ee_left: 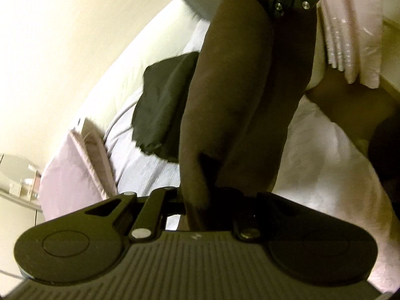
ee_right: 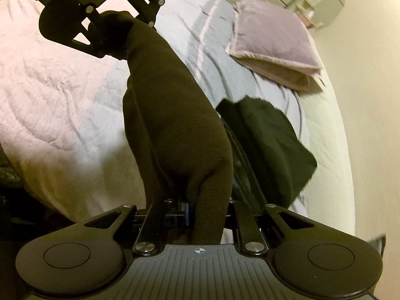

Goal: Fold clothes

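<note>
Two grippers share one dark brown knit garment [ee_right: 172,125], stretched in the air above the pale quilted bed [ee_right: 57,80]. Left gripper [ee_left: 197,200] and right gripper [ee_right: 200,212] each have fingers clamped on an end, apparently to keep it taut for folding. Black folded cloth [ee_right: 270,145] lies near the bed's far edge.

Brown garment [ee_right: 175,130]: soft matt knit cloth, slightly fuzzy. Black garment [ee_right: 270,145]: thinner matt woven cloth, creased. Bed cover [ee_right: 62,80]: pale quilted cloth with stitched ridges. Pillow [ee_right: 272,37]: mauve cloth, fringed edge. Right gripper [ee_right: 190,215]: matt black plastic, ribbed grey housing, shiny metal rivets. Left gripper [ee_left: 197,200]: same finish.
</note>
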